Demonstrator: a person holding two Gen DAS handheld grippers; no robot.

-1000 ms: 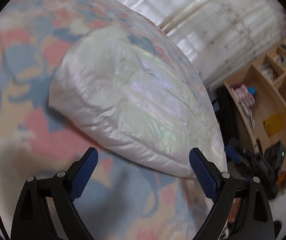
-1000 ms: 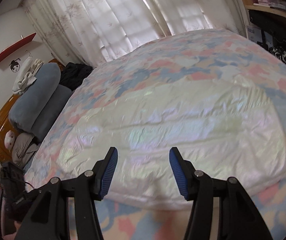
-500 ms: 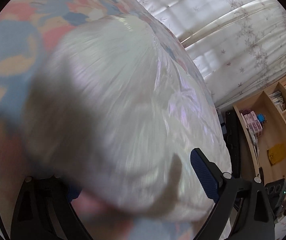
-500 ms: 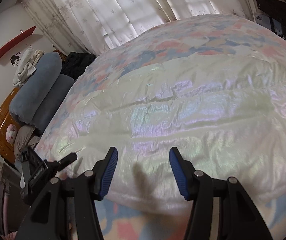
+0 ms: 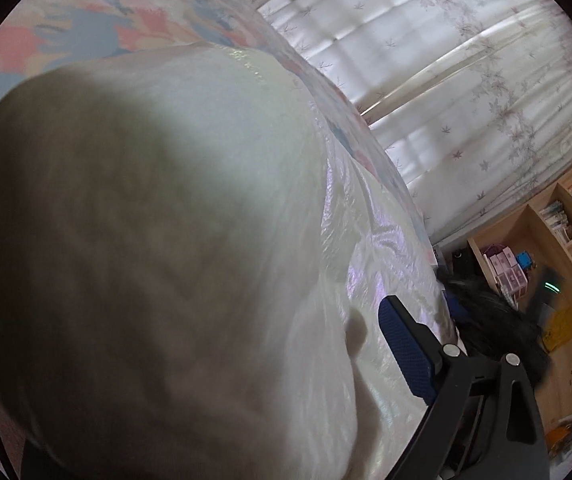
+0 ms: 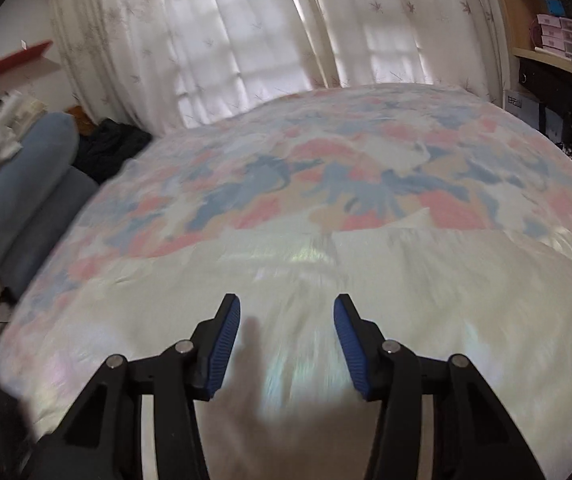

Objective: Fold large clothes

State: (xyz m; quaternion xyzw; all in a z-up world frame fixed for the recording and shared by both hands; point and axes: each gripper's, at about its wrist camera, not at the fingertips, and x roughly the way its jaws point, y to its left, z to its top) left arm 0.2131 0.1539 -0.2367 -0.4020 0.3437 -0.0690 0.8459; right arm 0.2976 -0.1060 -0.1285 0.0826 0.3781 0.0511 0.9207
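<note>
While the white jacket [image 6: 365,320] lies on the patterned bedspread [image 6: 325,168], the right gripper [image 6: 287,344] stands apart, just narrowing; left gripper [image 5: 206,360] apart over the jacket.

The left gripper's [image 5: 222,360] one finger is hidden behind the jacket [image 5: 190,240], whose near bulk is out of focus and shadowed; only the other pad [image 5: 405,354] shows. In the right view the jacket [image 6: 425,320] is smeared and cut off below, and the shelf [image 6: 6,62] blurs.

Puffy white jacket [image 5: 190,240] crowds the left gripper [image 5: 214,360]; bedspread [image 6: 325,168] beyond lies open.
</note>
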